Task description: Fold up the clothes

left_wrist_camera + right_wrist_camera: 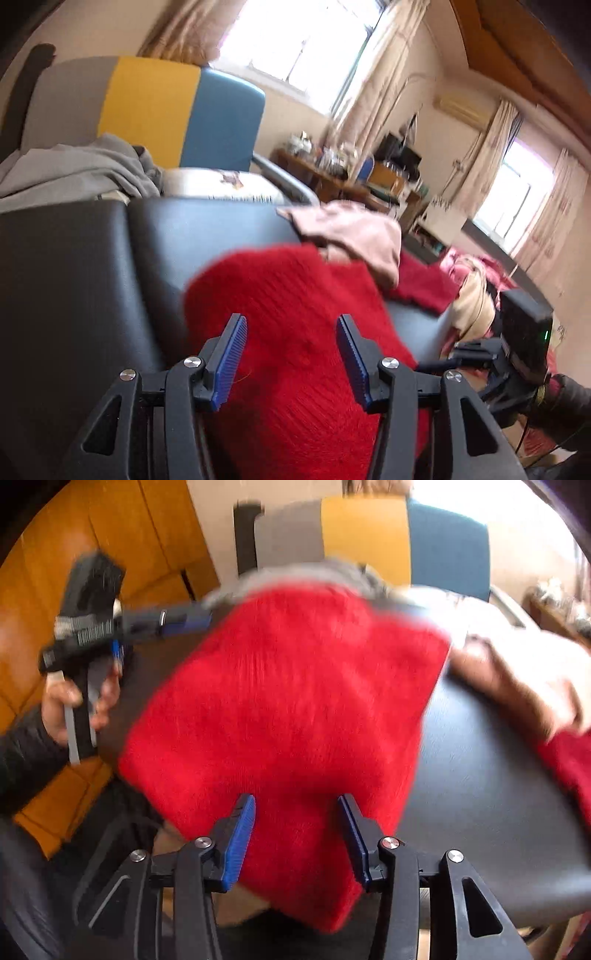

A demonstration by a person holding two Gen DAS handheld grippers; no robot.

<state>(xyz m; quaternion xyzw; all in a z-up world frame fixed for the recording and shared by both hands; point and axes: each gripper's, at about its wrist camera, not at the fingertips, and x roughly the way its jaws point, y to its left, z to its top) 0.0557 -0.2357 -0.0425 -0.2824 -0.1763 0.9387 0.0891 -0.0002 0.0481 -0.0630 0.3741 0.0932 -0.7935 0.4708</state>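
A red knitted garment (291, 325) lies on a dark grey padded surface (192, 236); it also shows in the right wrist view (288, 701), one corner hanging over the near edge. My left gripper (291, 354) is open just above the red knit, its blue pads (232, 358) apart with nothing between them. My right gripper (297, 834) is open over the near part of the red knit. The left gripper (88, 627) also shows at the left of the right wrist view, held in a hand. A pink garment (351, 232) lies on the red knit's far side.
A grey garment (74, 173) is heaped at the far left by a grey, yellow and blue chair back (147, 107). A white patterned cloth (221, 184) lies behind the surface. A cluttered desk (351, 173) and windows stand beyond. Orange wood panels (110, 535) are at the left.
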